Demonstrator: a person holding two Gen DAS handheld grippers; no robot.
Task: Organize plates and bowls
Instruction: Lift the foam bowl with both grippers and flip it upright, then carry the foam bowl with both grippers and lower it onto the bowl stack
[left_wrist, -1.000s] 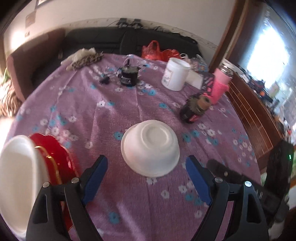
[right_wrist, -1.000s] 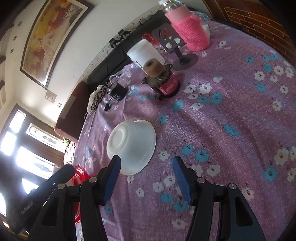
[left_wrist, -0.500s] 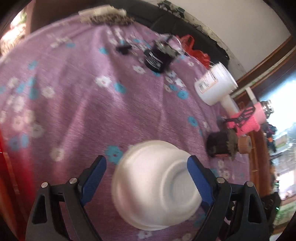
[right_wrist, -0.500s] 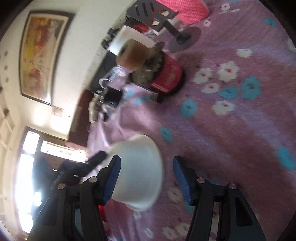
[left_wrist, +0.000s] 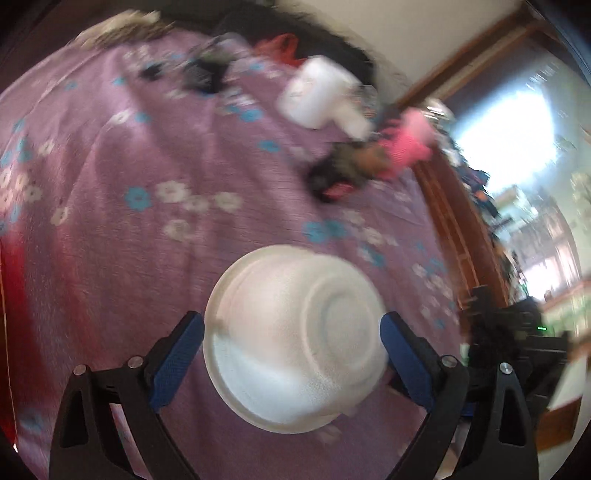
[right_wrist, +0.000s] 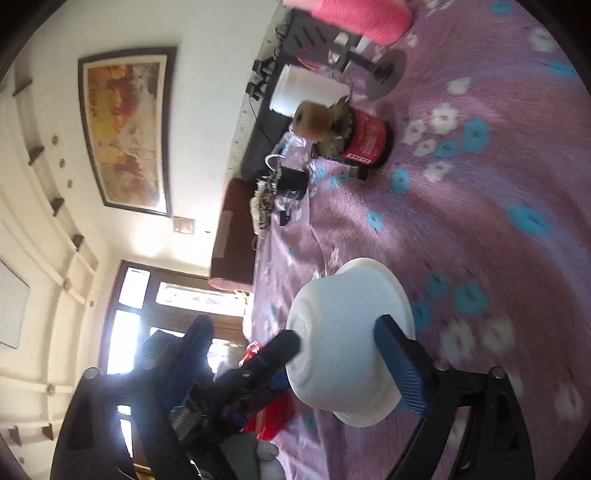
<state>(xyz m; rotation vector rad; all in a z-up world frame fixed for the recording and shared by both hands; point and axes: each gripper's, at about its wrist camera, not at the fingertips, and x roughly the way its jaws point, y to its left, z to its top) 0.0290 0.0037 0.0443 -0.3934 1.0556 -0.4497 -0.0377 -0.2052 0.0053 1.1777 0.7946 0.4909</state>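
My left hand-held gripper (left_wrist: 291, 350) has just been widening, its jaws straddling the upturned white bowl (left_wrist: 295, 336) on the table (left_wrist: 147, 258). My right hand-held gripper (right_wrist: 288, 354), also just widened, flanks the same bowl.

text: none legible | red tin (right_wrist: 365, 142): white label marks, too small to read | white jar (right_wrist: 303, 94): print unreadable | left wrist view: motion-blurred
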